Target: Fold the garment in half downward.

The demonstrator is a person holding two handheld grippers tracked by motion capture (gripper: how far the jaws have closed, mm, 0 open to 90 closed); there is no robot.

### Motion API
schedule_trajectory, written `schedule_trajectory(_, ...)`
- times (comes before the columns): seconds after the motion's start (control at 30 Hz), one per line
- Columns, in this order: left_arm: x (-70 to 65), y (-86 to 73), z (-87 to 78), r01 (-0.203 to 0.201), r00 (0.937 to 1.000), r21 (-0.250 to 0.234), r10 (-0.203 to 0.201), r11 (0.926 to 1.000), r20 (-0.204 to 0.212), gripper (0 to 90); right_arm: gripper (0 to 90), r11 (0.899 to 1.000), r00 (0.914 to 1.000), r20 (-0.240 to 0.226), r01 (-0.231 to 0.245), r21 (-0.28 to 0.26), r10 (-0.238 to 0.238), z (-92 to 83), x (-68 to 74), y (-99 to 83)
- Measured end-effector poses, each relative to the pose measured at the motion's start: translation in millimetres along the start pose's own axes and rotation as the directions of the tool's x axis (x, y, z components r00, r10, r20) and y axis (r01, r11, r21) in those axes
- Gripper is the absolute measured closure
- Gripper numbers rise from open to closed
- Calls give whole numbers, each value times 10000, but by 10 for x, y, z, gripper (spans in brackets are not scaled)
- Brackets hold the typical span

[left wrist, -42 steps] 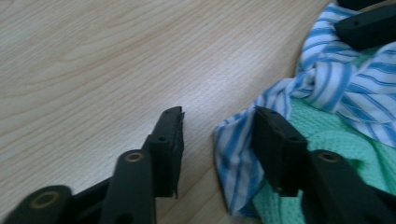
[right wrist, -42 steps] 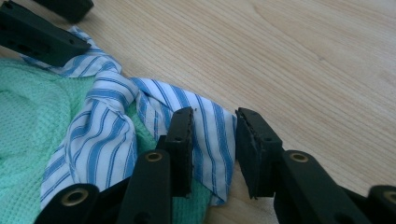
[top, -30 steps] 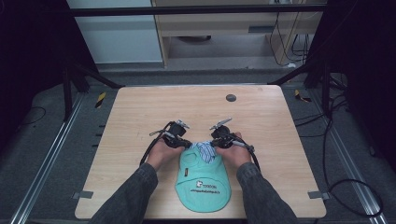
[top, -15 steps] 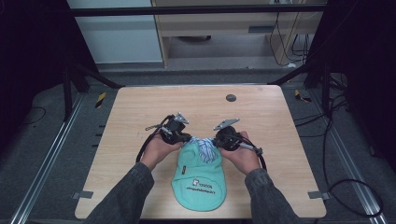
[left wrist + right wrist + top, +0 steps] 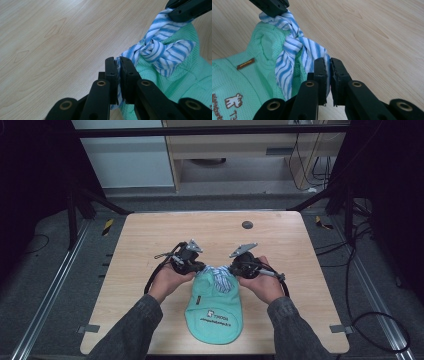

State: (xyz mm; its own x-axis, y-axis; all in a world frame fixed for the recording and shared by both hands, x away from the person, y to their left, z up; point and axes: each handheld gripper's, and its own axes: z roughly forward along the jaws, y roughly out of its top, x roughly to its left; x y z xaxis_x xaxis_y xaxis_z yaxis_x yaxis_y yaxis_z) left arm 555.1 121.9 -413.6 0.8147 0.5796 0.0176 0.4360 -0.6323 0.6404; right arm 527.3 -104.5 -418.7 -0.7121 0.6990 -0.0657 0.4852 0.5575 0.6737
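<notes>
Both grippers have drawn apart: left gripper and right gripper each clamp a striped tie end, knotted atop the green bag.

Looks like a lab or test workspace rather than a home. A plain light-wood table is set up inside a frame of black metal struts, with dark curtains hung on both sides. Aluminium rails are laid along the grey carpeted floor, and loose cables are trailed across it. Yellow-black hazard tape is stuck near the table corners. A beige cabinet with more wiring is seen behind.
</notes>
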Motion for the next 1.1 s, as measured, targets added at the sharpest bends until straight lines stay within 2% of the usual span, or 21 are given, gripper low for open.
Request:
schedule_trajectory(0.3,-20,13,-93,-291,9996,-138,291,9995,-14,853,834,9998,9998,20,174,-26,-174,-22,-16,17)
schedule_trajectory(0.43,7,24,-115,-221,9997,-202,222,9996,34,853,833,9995,9995,-48,322,-70,-323,-51,-31,52)
schedule_trajectory(0.63,15,14,-185,-391,9992,-193,391,9990,-42,853,832,9992,9992,-88,400,-64,-400,-61,-35,130)
schedule_trajectory(0.87,61,9,-233,-337,9992,-287,331,9990,-239,853,832,9977,9977,-103,675,-69,-676,-58,4,220)
schedule_trajectory(1.1,93,75,-260,-326,9990,-398,313,9987,-331,852,832,9975,9976,-4,699,-84,-699,-60,-26,264)
